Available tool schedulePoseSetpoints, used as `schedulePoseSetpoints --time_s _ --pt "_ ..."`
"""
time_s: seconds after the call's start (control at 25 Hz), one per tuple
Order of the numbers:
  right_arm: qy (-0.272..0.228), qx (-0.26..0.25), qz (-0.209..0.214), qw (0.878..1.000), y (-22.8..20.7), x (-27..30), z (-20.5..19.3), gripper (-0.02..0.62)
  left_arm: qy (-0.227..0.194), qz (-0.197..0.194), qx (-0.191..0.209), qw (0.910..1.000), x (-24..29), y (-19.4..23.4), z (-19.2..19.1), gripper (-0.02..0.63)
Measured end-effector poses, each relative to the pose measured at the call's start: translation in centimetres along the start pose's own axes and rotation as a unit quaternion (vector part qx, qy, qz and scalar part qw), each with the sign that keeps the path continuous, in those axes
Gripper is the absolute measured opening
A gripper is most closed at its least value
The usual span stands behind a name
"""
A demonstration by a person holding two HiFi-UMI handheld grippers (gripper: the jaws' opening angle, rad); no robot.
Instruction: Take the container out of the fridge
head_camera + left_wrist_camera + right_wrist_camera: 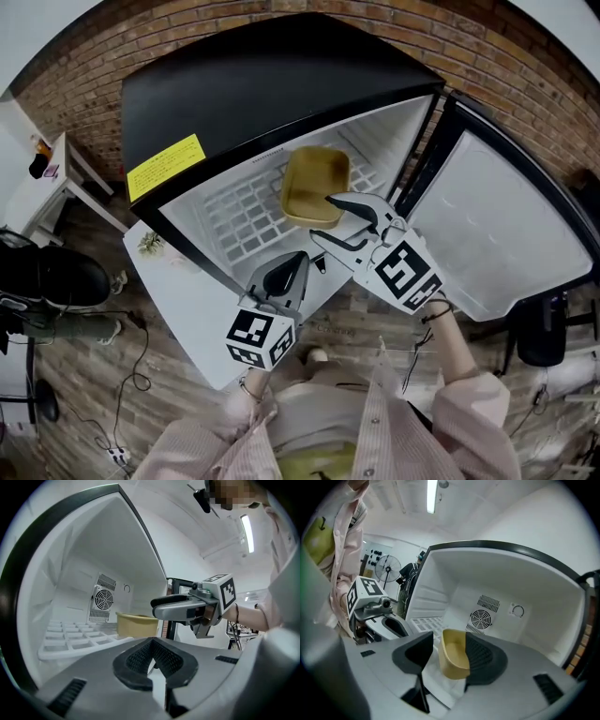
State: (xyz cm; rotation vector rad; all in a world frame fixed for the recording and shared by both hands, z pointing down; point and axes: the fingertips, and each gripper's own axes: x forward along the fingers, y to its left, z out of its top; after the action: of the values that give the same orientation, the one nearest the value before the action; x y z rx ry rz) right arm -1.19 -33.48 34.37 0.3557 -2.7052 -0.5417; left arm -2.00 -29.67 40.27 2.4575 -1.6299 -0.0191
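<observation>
The yellow container (pixel 314 183) sat on the white grid shelf (pixel 234 211) inside the open fridge (pixel 234 84), toward the door (pixel 487 225) side. It looked like a small, empty plastic tub: light, fairly stiff and smooth enough to slip, so I'd say the near wall just under the rim was the place to pinch it. The right gripper (pixel 328 217) was at that near edge with its jaws spread wide, and in its own view the tub showed between them, close to one pad; I couldn't tell if they touched. The left gripper (pixel 286 272) hung lower, outside the fridge, jaws closed on nothing.
</observation>
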Motion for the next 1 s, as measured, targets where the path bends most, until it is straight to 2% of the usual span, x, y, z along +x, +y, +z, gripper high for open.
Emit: schedulePoseSetpoints --time_s 0.2,0.4,0.68,1.0 --pt "0.047 -0.034 0.05 0.997 0.0 1.4 -0.4 0.218 0.004 -0.006 -0.004 1.0 0.2 0.1 0.3 -0.008" --pt "0.109 -0.067 0.09 0.988 0.5 2.2 -1.4 0.215 0.011 -0.016 -0.008 0.9998 0.4 0.1 0.6 -0.008" --pt "0.167 -0.084 0.123 0.975 0.9 3.2 -2.8 0.182 0.018 -0.019 -0.014 0.9996 0.2 0.5 0.4 -0.008" --pt "0.193 -0.106 0.126 0.967 0.9 3.3 -3.3 0.089 0.022 -0.025 -0.017 0.9993 -0.1 0.4 0.0 -0.008"
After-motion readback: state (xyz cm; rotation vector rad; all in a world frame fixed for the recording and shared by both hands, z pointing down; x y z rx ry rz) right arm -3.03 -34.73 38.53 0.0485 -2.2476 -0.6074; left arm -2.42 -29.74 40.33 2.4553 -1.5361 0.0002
